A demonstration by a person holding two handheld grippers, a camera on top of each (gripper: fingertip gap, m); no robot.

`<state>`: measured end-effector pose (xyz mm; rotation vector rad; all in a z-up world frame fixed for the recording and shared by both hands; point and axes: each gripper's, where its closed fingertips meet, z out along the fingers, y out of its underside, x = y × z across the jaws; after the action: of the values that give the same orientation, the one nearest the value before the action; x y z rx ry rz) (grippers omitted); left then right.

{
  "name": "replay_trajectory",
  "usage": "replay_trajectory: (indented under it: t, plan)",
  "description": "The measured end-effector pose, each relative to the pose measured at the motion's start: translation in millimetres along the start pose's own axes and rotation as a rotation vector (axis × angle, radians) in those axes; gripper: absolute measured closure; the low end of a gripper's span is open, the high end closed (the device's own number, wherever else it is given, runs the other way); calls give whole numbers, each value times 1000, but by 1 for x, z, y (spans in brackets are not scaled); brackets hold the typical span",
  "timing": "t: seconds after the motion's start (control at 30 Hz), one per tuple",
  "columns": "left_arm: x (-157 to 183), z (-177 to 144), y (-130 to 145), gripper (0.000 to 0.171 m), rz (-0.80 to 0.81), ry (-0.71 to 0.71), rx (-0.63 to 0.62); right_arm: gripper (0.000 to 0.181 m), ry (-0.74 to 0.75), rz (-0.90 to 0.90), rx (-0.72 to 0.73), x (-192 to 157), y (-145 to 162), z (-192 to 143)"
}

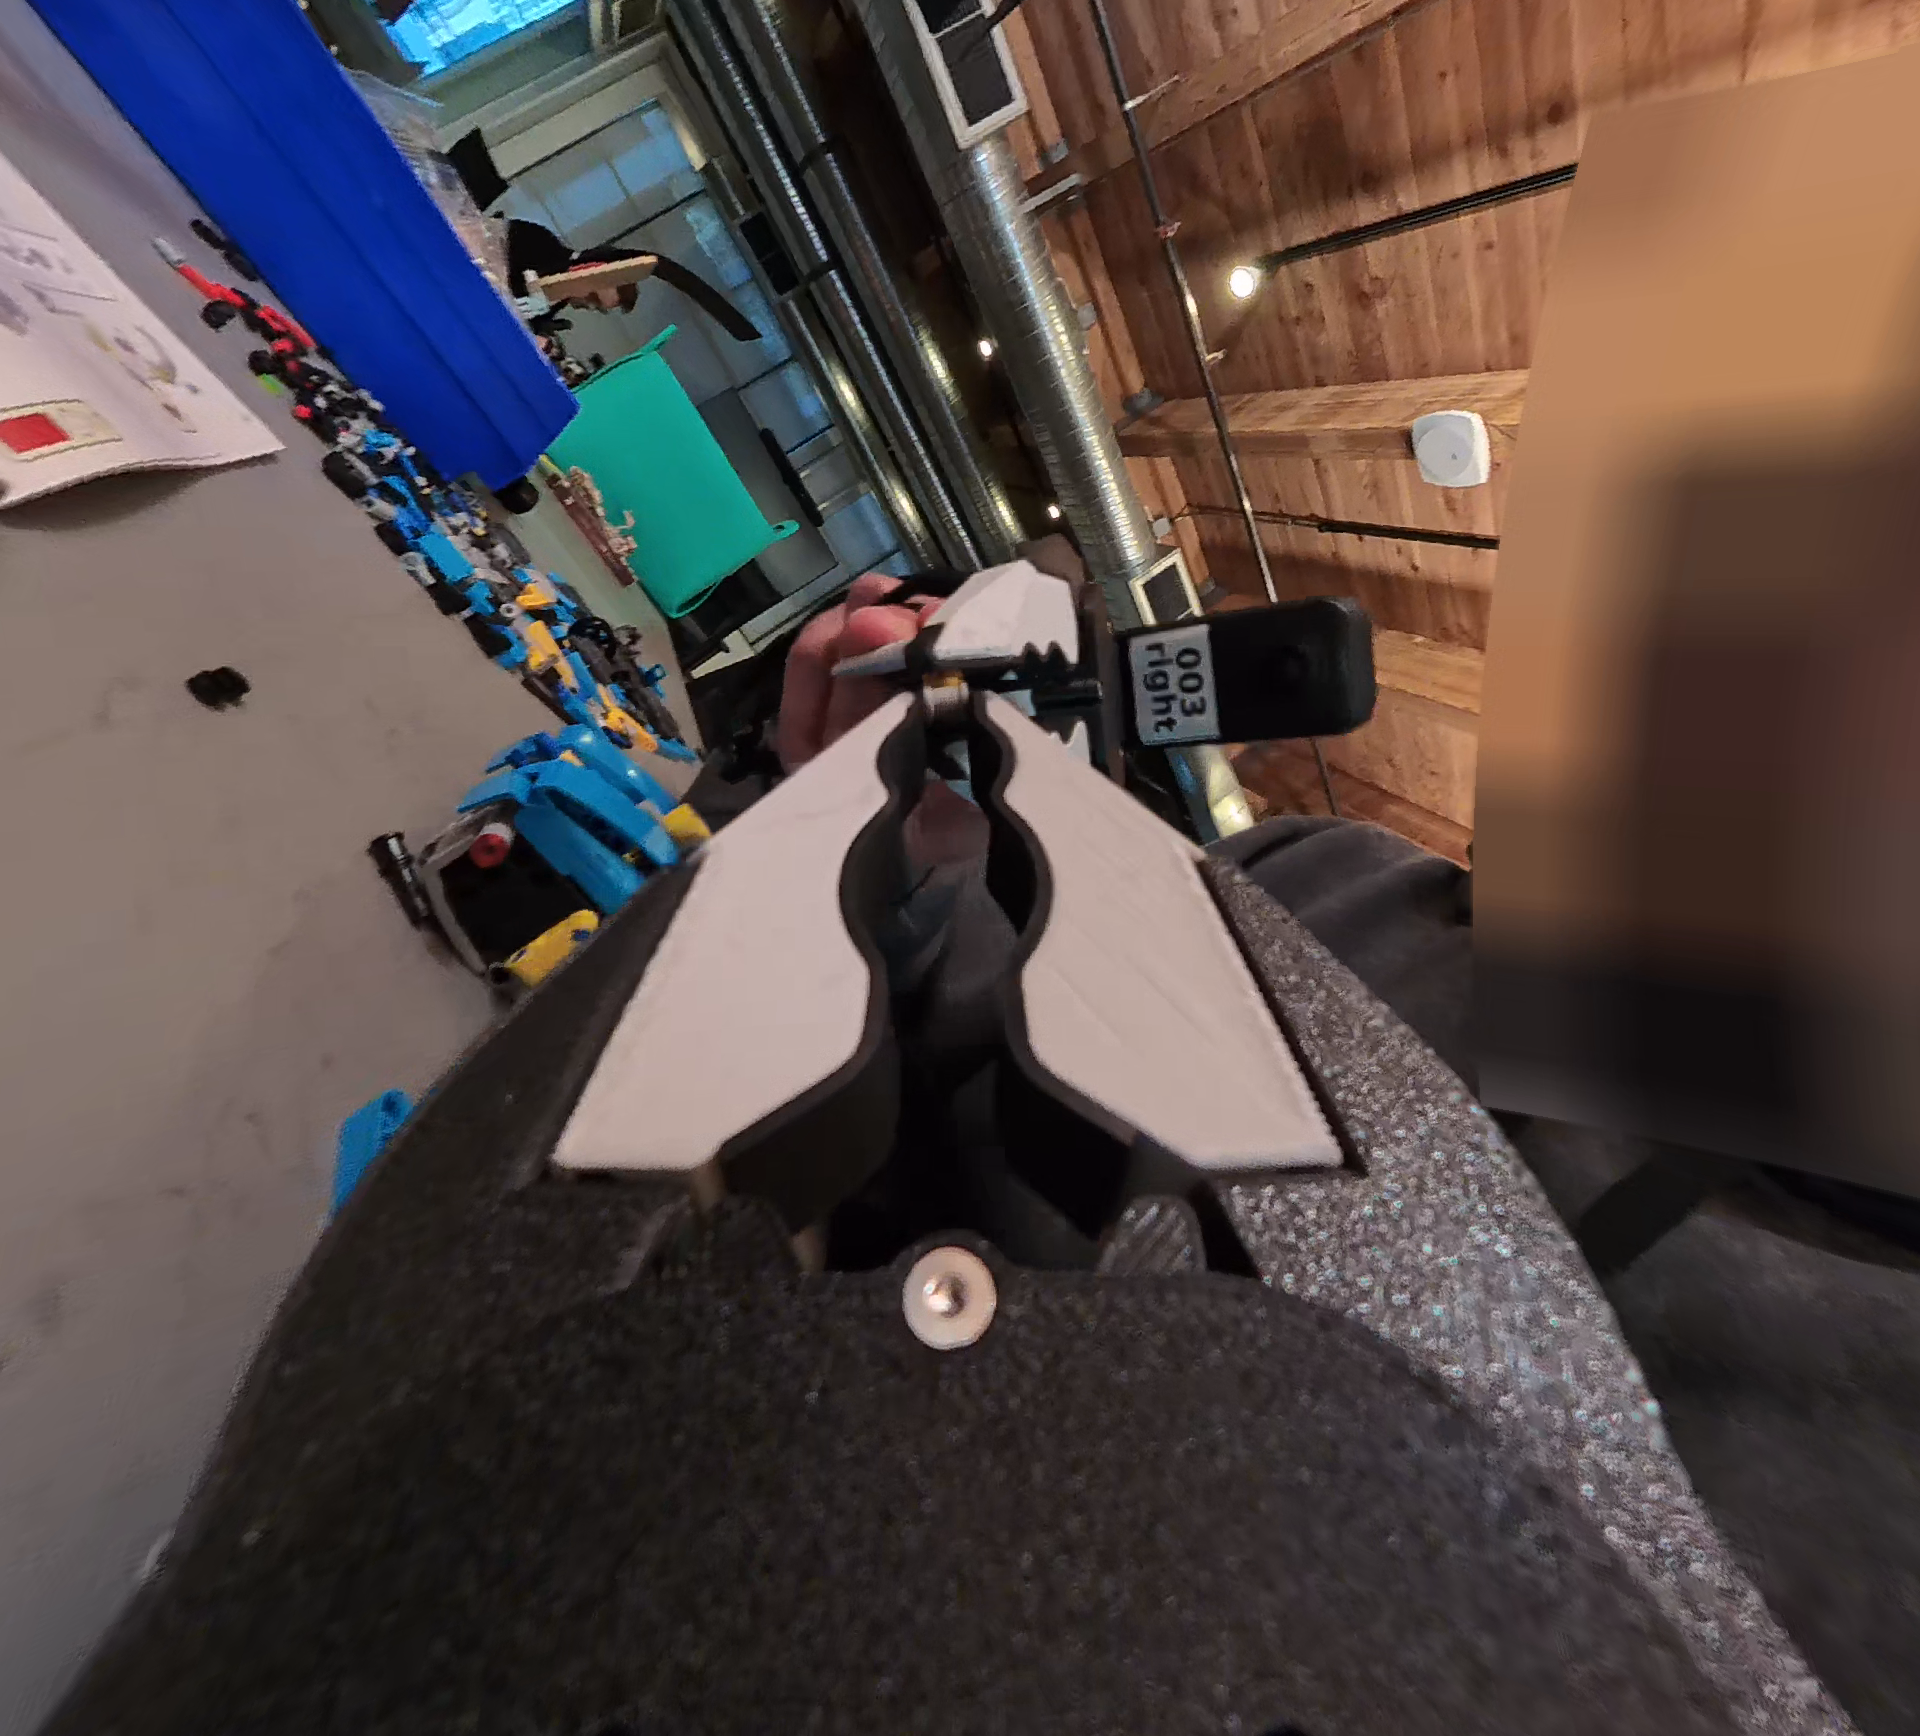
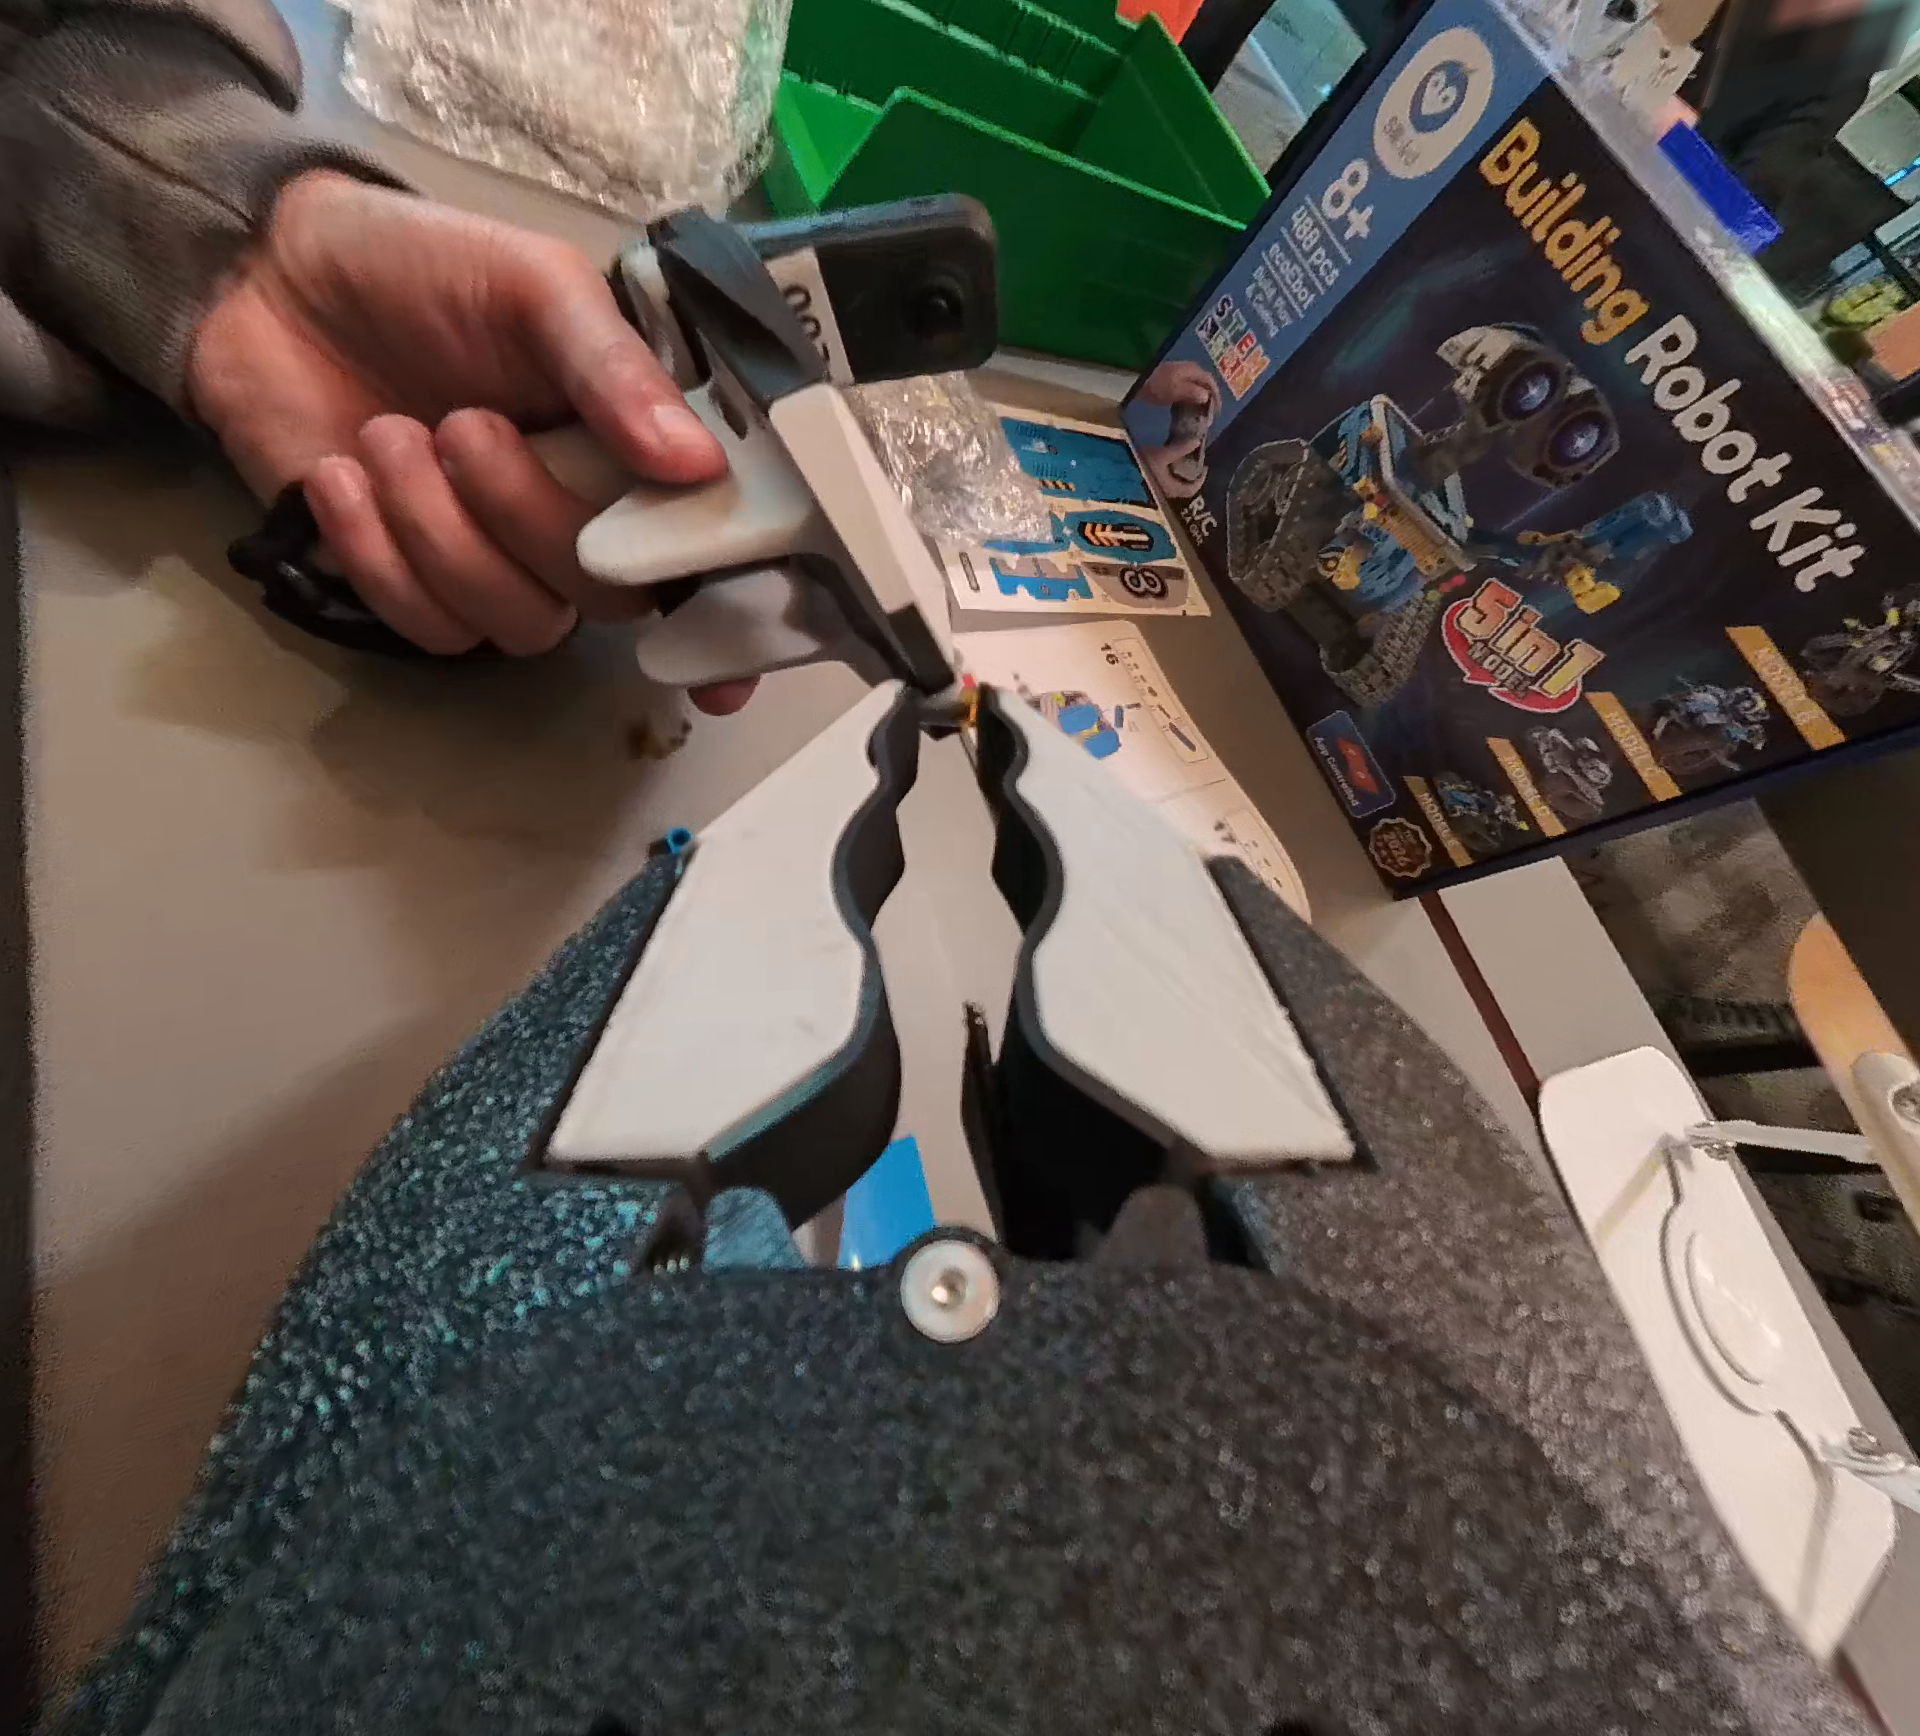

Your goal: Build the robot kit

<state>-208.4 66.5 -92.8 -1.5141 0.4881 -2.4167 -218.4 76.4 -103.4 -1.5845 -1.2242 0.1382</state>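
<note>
My left gripper (image 1: 943, 712) and my right gripper (image 2: 951, 707) meet tip to tip above the table, each held by a hand. Between the tips sits a small part (image 1: 941, 701), grey with a yellow bit, and both pairs of fingers close on it. It shows dark and orange in the right wrist view (image 2: 961, 707). The right gripper (image 1: 920, 660) shows beyond the left fingertips, with its black camera (image 1: 1288, 668). The left gripper (image 2: 928, 670) comes in from the upper left, gripped by a hand (image 2: 436, 419). How firmly each holds the part is hard to see.
Several loose blue, yellow and black toy bricks (image 1: 457, 533) and a half-built blue model (image 1: 561, 813) lie on the grey table (image 1: 156, 855), with an instruction sheet (image 1: 83, 377) and a blue bin (image 1: 291, 180). A kit box (image 2: 1507, 460), green bin (image 2: 987, 128), plastic bag (image 2: 540, 13) and sticker sheet (image 2: 1070, 523) stand ahead. My two grippers' fingertips are within a few centimetres of each other.
</note>
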Motion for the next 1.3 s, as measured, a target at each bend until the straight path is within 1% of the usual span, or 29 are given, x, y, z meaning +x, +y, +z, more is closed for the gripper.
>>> replay_trajectory:
  t: [0.07,0.13,0.17,0.27,0.33,0.4,0.53,0.63,0.77,0.83,0.93,1.0,1.07,1.13,1.2,1.27,1.3]
  plan:
    - [7,1,-4,165,25,15,15,171,4,29,30,3,-8,-1]
    - [9,0,-8,165,86,-9,14,170,74,-27,48,7,-12,0]
    - [7,-1,-10,166,119,-40,9,170,83,-41,23,8,-10,3]
    - [7,0,-10,166,140,-51,1,170,114,-65,38,9,-11,2]
    - [7,2,-7,165,164,-61,-8,165,139,-109,44,11,-10,-2]
    - [5,2,-7,165,161,-66,-9,170,111,-87,44,8,-9,-1]
    - [2,1,-6,165,133,-66,-3,170,90,-71,14,7,-5,1]
    - [-1,2,-2,165,155,-93,-19,170,73,-99,-18,4,0,-1]
    - [-8,1,4,165,147,-119,-48,172,25,-86,-57,-2,7,1]
    - [-9,1,6,165,149,-126,-59,171,-11,-49,-57,-4,9,0]
    - [-10,0,-1,166,165,-141,-47,170,-42,76,-18,2,9,4]
    - [-12,-2,-4,165,241,-184,-77,168,-33,76,-5,4,10,6]
    - [-17,-13,-12,165,346,-276,-98,152,-10,89,1,12,13,2]
    - [-29,-31,-22,165,518,-436,-152,151,-25,164,-5,25,22,-4]
    - [-42,-51,-32,165,719,-610,-227,152,-6,255,-10,45,36,-10]
    - [-51,-64,-39,165,873,-733,-297,156,-10,361,-38,60,56,-13]
    - [-57,-70,-40,164,921,-781,-330,157,-9,414,-53,67,67,-14]
